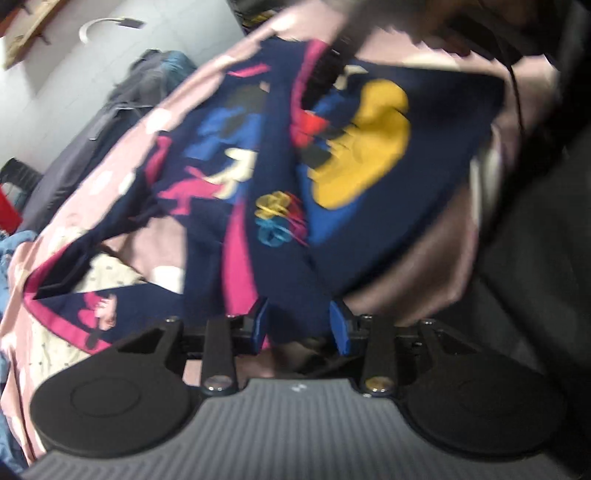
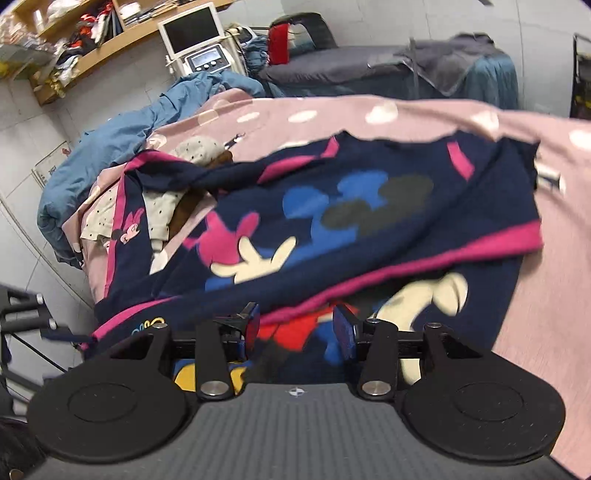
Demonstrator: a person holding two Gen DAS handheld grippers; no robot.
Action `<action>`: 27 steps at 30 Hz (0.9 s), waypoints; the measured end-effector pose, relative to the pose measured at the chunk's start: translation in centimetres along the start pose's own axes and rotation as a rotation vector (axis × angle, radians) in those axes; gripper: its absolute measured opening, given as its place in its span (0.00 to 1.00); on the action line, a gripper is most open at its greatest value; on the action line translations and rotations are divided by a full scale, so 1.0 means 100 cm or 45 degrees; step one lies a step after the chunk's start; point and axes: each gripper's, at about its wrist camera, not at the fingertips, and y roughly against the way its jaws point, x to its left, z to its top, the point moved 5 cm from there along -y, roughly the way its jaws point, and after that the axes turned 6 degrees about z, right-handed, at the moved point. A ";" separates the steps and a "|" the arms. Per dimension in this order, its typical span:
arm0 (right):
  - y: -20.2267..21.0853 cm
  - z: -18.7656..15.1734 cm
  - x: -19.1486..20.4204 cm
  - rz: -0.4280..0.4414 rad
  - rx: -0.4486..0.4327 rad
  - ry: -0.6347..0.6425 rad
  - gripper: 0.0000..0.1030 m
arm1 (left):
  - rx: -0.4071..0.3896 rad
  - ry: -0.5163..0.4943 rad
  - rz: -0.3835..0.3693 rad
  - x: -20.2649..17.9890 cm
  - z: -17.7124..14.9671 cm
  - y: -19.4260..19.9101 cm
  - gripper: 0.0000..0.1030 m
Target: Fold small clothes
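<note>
A small navy garment (image 1: 436,162) with pink trim and bright cartoon prints lies on a pink spotted bedspread (image 1: 122,155). In the left wrist view my left gripper (image 1: 299,325) has its blue fingers on either side of a navy fold of the garment and looks shut on it; the view is blurred. In the right wrist view the same garment (image 2: 369,206) is folded over itself, pink hem across the middle. My right gripper (image 2: 295,326) stands with its jaws apart over the near edge of the cloth, gripping nothing.
A cream dotted garment (image 2: 162,210) and a blue jacket (image 2: 122,136) lie at the bed's left end. A white machine with a screen (image 2: 192,37) and wooden shelves (image 2: 74,33) stand behind. A dark couch with towels (image 2: 443,70) is at the back.
</note>
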 end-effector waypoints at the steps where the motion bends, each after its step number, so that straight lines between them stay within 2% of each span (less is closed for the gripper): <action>1: 0.000 -0.003 0.001 0.008 0.011 -0.005 0.74 | -0.008 0.010 0.007 -0.001 0.000 -0.001 0.35; 5: 0.003 -0.009 0.005 0.010 0.010 -0.010 0.75 | 0.023 -0.024 0.110 -0.003 -0.002 -0.014 0.35; 6: 0.004 -0.010 0.005 0.012 0.000 -0.014 0.75 | 0.036 -0.028 0.111 -0.005 -0.004 -0.020 0.31; 7: 0.004 -0.011 0.005 0.015 -0.004 -0.017 0.80 | 0.060 -0.029 0.098 -0.005 -0.006 -0.025 0.27; 8: 0.004 -0.011 0.006 0.016 -0.005 -0.016 0.85 | 0.075 -0.030 0.088 -0.006 -0.007 -0.028 0.17; 10: 0.006 -0.011 0.005 0.002 -0.013 -0.021 0.85 | 0.084 0.018 0.066 -0.003 -0.006 -0.027 0.11; 11: 0.006 -0.011 0.005 0.000 -0.014 -0.026 0.85 | 0.077 0.064 0.043 0.003 -0.005 -0.024 0.05; 15: 0.010 -0.011 0.004 -0.004 -0.024 -0.041 0.85 | -0.002 0.348 -0.022 0.044 -0.001 -0.008 0.04; 17: 0.010 -0.012 0.002 -0.012 -0.024 -0.057 0.85 | 0.011 0.476 -0.026 0.069 -0.005 -0.009 0.04; 18: 0.010 -0.013 0.002 -0.012 -0.024 -0.066 0.85 | 0.023 0.498 -0.025 0.076 -0.008 -0.010 0.05; 20: 0.010 -0.014 0.002 -0.006 -0.020 -0.078 0.85 | 0.000 0.422 -0.019 0.074 -0.008 -0.008 0.06; 22: 0.010 -0.016 0.002 -0.004 -0.015 -0.081 0.85 | 0.016 0.394 0.060 0.075 -0.010 -0.010 0.05; 23: 0.010 -0.017 0.002 -0.004 -0.009 -0.083 0.85 | 0.020 0.464 0.103 0.083 -0.012 -0.013 0.05; 25: 0.009 -0.018 0.003 -0.004 -0.007 -0.088 0.85 | 0.014 0.703 0.061 0.110 -0.020 -0.017 0.05; 27: 0.008 -0.019 0.003 -0.002 -0.003 -0.091 0.85 | -0.007 0.909 0.088 0.136 -0.028 -0.017 0.04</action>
